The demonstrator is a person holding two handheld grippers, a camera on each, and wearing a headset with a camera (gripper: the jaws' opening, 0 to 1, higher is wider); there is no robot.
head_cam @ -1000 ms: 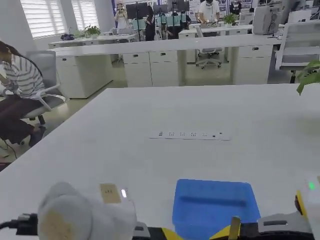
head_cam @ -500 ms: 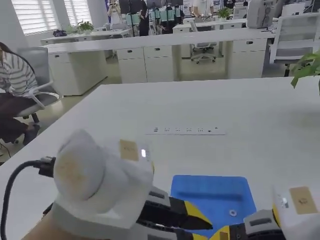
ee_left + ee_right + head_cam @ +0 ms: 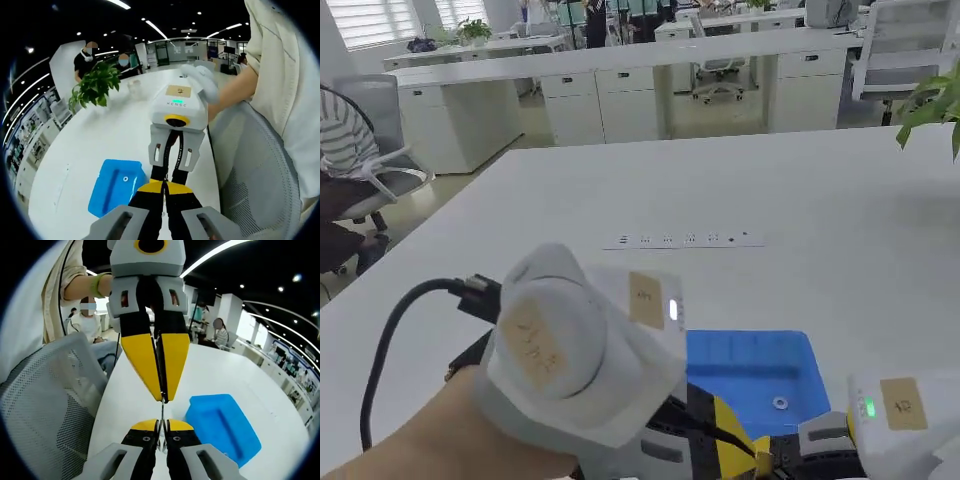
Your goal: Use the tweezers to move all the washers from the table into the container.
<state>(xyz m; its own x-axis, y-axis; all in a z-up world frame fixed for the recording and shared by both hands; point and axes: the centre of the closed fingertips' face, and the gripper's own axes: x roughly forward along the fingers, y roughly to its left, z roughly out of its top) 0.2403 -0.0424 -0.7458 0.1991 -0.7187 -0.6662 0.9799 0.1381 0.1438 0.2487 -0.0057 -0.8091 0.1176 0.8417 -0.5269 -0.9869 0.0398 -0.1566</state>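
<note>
left gripper (image 3: 163,394) & right gripper (image 3: 161,430) met tip to tip over the white table (image 3: 770,200), just beside the blue rectangular plastic tray (image 3: 750,345). both jaw pairs were pinched shut on the thin metal tweezers (image 3: 162,412), one per end. prob. a handover/re-grip to get a workable hold. one small silver ring washer (image 3: 779,403) lay flat inside the tray.

Left gripper (image 3: 742,446): up from the bottom-left edge of the head view to mid-frame, now against the container's (image 3: 750,352) left edge.
Hand (image 3: 445,442), cable (image 3: 392,338): now in view.
Right gripper (image 3: 800,452): body further in from the right edge.
Washer (image 3: 779,403): showing in the container; not seen a second ago.
</note>
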